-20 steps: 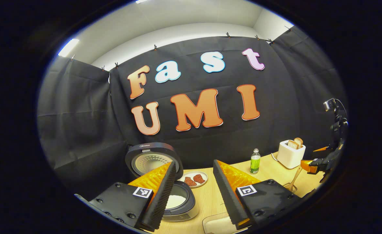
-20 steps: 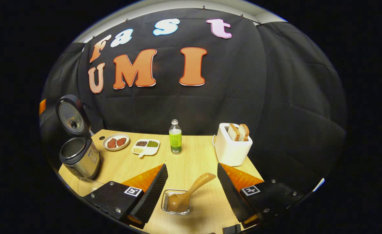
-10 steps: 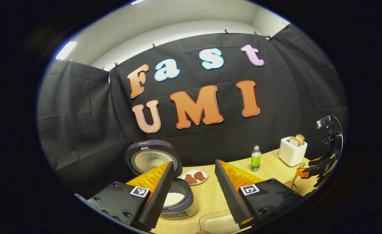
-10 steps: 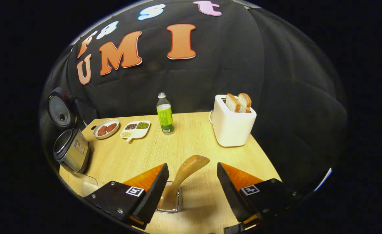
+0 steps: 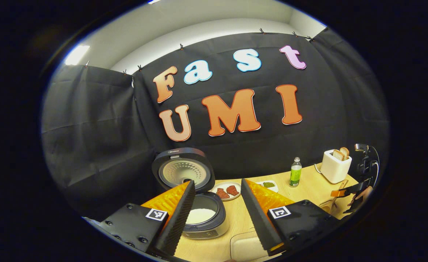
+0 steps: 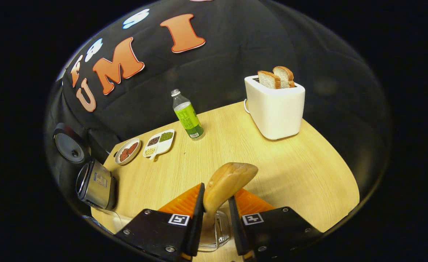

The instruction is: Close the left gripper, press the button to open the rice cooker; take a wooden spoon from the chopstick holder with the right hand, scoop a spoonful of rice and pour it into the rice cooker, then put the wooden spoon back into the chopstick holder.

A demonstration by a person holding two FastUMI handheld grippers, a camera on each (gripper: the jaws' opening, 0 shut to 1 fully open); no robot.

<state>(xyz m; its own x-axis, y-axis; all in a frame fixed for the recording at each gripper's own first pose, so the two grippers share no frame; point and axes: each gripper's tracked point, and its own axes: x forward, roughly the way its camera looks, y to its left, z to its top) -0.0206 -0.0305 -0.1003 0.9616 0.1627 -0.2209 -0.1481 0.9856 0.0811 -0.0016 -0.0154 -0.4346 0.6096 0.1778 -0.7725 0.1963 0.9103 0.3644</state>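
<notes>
Right claw (image 6: 215, 214) closed on one wooden spoon (image 6: 224, 183); two toast slices (image 6: 275, 77).

The left gripper (image 5: 215, 213) hangs level, its 2 fingers wide apart. The right gripper (image 6: 215, 214) tilts down, fingers nearly together.

The right gripper (image 6: 215, 214) had its two black-padded fingers pressed on the pale wooden spoon's handle (image 6: 225, 183), above the clear chopstick holder (image 6: 217, 234). The white toaster (image 6: 275, 107) stood at one o'clock, the open silver rice cooker (image 6: 95, 185) at nine.
</notes>
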